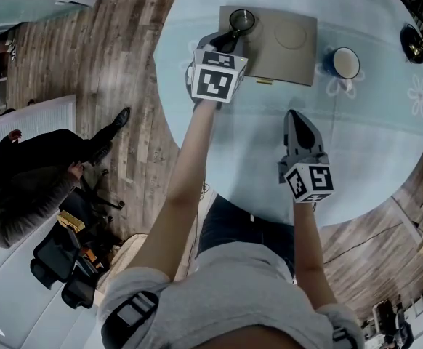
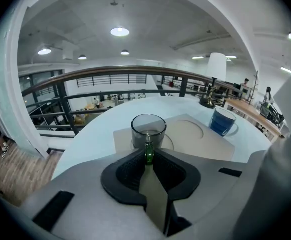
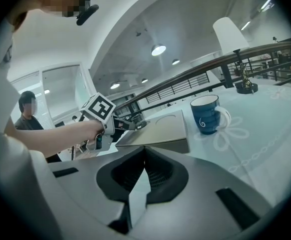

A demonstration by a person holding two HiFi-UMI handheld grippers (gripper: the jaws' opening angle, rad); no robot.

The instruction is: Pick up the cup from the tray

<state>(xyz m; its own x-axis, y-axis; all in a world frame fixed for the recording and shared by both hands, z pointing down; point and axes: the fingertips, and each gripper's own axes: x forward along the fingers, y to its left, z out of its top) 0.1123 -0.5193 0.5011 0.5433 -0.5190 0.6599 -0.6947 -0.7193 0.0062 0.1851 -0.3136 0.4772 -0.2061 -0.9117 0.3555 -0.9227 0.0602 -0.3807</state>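
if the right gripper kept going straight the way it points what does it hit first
Most likely the tray: the right gripper, jaws shut, points at its near edge. The blue mug sits to the right of that line. Depth is hard to judge, so this is a best guess.

The left arm (image 1: pixel 186 180) stretches far forward; the left gripper (image 1: pixel 231 41) at its end has its jaws closed onto the green handle of the cup (image 2: pixel 148 128). The right arm (image 1: pixel 309 246) is drawn in nearer the body; the right gripper (image 1: pixel 294 118) points forward, jaws pressed together with nothing between them.
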